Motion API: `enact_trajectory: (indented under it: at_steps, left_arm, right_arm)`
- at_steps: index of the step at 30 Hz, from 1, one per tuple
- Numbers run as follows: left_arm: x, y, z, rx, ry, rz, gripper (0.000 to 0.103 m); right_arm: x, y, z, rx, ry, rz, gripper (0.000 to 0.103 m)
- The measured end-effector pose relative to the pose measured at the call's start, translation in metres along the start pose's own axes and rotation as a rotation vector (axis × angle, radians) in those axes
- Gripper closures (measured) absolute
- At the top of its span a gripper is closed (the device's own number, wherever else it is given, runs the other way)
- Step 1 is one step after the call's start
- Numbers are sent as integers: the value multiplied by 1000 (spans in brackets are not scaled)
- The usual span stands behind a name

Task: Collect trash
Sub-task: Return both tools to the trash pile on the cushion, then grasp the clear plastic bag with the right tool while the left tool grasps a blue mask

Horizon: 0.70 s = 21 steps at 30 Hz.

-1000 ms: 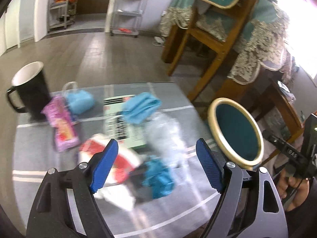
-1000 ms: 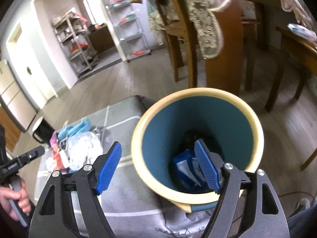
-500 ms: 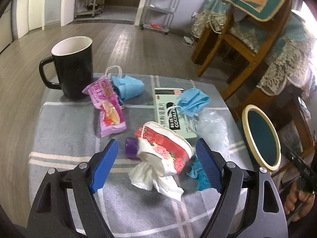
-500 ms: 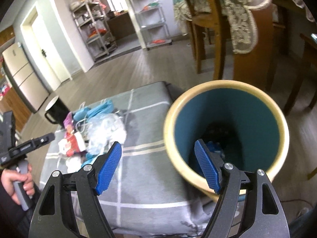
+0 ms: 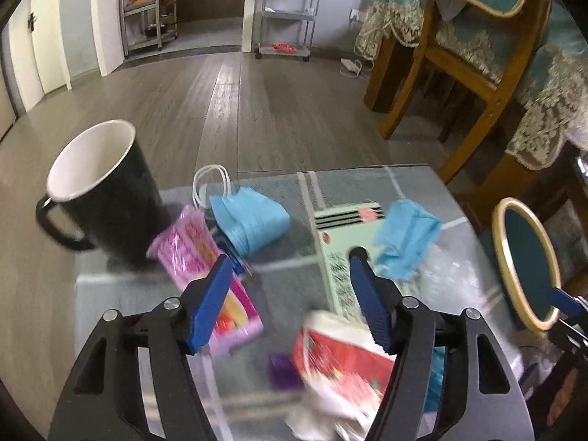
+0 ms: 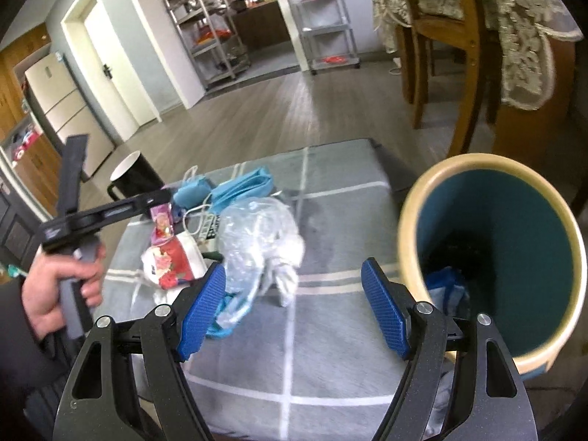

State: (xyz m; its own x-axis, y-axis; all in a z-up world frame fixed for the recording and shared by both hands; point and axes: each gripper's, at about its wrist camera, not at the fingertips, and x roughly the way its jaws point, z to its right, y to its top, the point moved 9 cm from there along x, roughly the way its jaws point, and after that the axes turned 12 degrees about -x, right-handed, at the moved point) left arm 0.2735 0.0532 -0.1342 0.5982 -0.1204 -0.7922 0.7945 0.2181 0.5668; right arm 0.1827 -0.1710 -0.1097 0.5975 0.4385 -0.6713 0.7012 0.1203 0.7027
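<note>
Nearest to me, the left hand-held gripper (image 5: 290,294) stands wide open with nothing between its blue pads, low over the desk with the grey checked cloth (image 6: 323,360). The right hand-held gripper (image 6: 294,312) is also open and empty, above the near part of the same cloth.

Almost all of the trash is not yet collected. Under the left gripper lies a red and white flowered tissue pack (image 5: 341,364) with white paper coming out of it, blurred, and beside it a small purple object (image 5: 283,371) that I cannot identify. A little further is a pink shiny snack wrapper (image 5: 202,257), one part of it behind the left pad. In the right wrist view a crumpled clear plastic bag (image 6: 257,235) rests on the middle of the cloth, with a piece of teal material under its near edge.

Further on are a pale green printed box (image 5: 341,235), a blue face mask (image 5: 406,242) lying partly on it, and a second blue face mask with white ear loops (image 5: 246,220) just beside the wrapper. The black mug with white inside (image 5: 103,191) stands at the far left corner; in my judgement it is not trash and should stay.

To the right of the desk, past its edge, stands the round bin with cream rim and teal inside (image 6: 492,253). One blue packet (image 6: 446,290) is visible at its bottom, so I judge that only a small part of the work is done. Both grippers must take the remaining pieces one by one to this bin.
</note>
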Motion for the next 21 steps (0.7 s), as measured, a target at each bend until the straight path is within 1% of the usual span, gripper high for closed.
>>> enact_trajectory:
  at_steps: [5, 6, 10, 12, 13, 14, 15, 17, 18, 19, 21]
  left_arm:
    - [27, 12, -5, 82, 76, -25, 44]
    - [32, 13, -5, 94, 84, -30, 44]
    - [46, 14, -6, 124, 106, -54, 51]
    - [53, 12, -8, 130, 115, -76, 60]
    - [54, 11, -9, 132, 122, -85, 70]
    - [56, 9, -10, 132, 121, -96, 78]
    - [55, 8, -10, 132, 121, -97, 80]
    - [52, 9, -10, 134, 119, -90, 89]
    - [50, 8, -12, 132, 117, -88, 91]
    - [48, 8, -12, 128, 114, -84, 94]
    - [47, 8, -13, 119, 104, -83, 97]
  right_arm:
    - [21, 9, -14, -14, 24, -28, 26]
    - [26, 11, -16, -17, 29, -33, 26]
    - [48, 20, -26, -28, 49, -63, 26]
    - [63, 23, -30, -34, 57, -88, 26]
    - [68, 24, -33, -38, 59, -96, 26]
    - [75, 23, -35, -43, 61, -108, 26]
    - [81, 22, -36, -48, 59, -124, 28]
    - [90, 18, -36, -50, 66, -150, 37]
    - [93, 15, -37, -44, 77, -163, 47]
    - [95, 12, -37, -39, 84, -170, 54]
    - [95, 9, -37, -31, 103, -169, 59]
